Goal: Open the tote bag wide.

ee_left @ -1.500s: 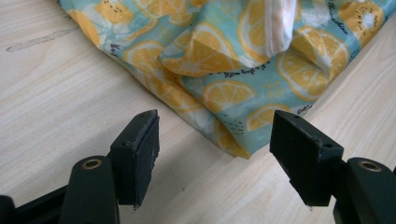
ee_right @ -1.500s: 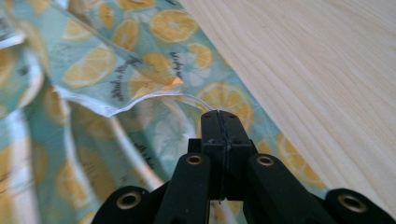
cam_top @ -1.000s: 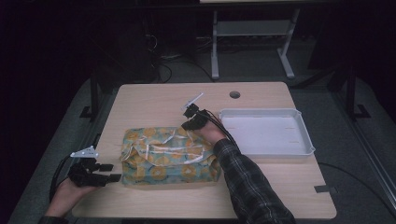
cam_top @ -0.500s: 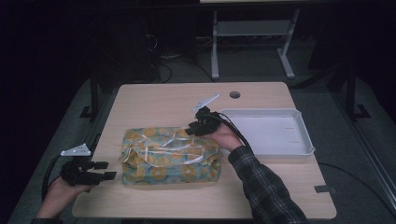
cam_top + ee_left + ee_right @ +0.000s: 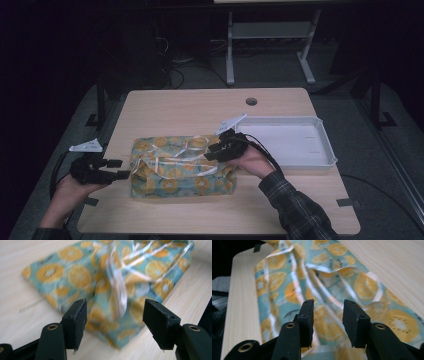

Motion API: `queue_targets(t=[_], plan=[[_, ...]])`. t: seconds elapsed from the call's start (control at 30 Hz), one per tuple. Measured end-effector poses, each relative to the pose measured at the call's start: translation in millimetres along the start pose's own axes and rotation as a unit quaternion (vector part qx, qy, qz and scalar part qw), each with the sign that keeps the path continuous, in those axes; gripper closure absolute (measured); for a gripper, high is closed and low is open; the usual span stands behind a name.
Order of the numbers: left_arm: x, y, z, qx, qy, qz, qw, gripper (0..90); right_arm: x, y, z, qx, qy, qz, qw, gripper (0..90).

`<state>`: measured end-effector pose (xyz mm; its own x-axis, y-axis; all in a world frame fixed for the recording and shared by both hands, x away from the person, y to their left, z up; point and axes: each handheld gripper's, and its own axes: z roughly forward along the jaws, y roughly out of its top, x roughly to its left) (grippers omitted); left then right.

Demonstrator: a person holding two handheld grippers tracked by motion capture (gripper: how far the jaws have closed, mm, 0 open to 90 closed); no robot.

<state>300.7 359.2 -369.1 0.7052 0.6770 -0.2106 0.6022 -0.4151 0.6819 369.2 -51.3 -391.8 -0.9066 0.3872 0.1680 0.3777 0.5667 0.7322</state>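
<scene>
The teal, orange-slice-patterned wrapped parcel (image 5: 181,166) lies near the desk's front-left corner, its white ribbon (image 5: 186,150) loose but not yet off; the right gripper (image 5: 216,149) hovers over it, jaws just opened, grasping nothing; the left gripper (image 5: 121,169) waits released at its left end; unwrapping has barely begun.

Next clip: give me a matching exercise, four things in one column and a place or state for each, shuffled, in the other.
Things:
1. wrapped parcel
2. white tray
3. left gripper
4. right gripper

Places or states:
A. over the parcel's right end, open, nothing between its fingers
B. empty, at the table's right side
C. at the parcel's left end, open
D. orange-slice paper, tied with white ribbon

Pairs: 1-D, 2-B, 3-C, 4-A
</scene>
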Motion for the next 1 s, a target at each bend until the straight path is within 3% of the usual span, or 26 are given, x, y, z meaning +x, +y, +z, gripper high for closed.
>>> queue_targets(t=[0.17, 0.27, 0.37, 0.47, 0.53, 0.67, 0.77, 1.0], plan=[[-2.4, 27.2, 15.3, -0.005, -0.007, 0.021, 0.9998, 38.9, 5.0, 0.0, 1.8, 0.006, 0.011, -0.015, 0.9998, 57.7], [-1.2, 39.0, 26.8, -0.004, -0.009, 0.023, 0.9997, 41.9, 7.8, 0.8, 2.7, 0.005, 0.016, -0.018, 0.9997, 56.5], [2.1, 45.2, 38.6, 0.000, -0.016, 0.020, 0.9997, 46.6, 7.6, -0.2, 1.2, 0.005, 0.012, -0.028, 0.9995, 55.0], [4.1, 47.1, 50.8, 0.013, -0.019, 0.022, 0.9995, 53.7, 7.8, -1.8, -3.0, -0.004, 0.015, -0.023, 0.9996, 54.7], [4.5, 47.7, 56.8, 0.023, -0.016, 0.029, 0.9992, 62.7, 7.8, -2.8, -4.3, -0.005, 0.015, -0.017, 0.9997, 54.6], [7.6, 50.5, 62.6, 0.017, -0.020, 0.031, 0.9992, 86.8, 6.5, -4.2, -3.6, -0.002, 0.013, -0.017, 0.9998, 54.4], [13.9, 53.9, 64.4, 0.007, -0.016, 0.026, 0.9995, 89.4, 6.9, -4.7, -2.8, 0.000, 0.015, -0.018, 0.9997, 54.2], [34.7, 60.5, 71.6, -0.013, 0.016, 0.003, 0.9998, 89.7, 9.0, -5.7, -1.8, 0.002, 0.014, -0.024, 0.9996, 53.9]])
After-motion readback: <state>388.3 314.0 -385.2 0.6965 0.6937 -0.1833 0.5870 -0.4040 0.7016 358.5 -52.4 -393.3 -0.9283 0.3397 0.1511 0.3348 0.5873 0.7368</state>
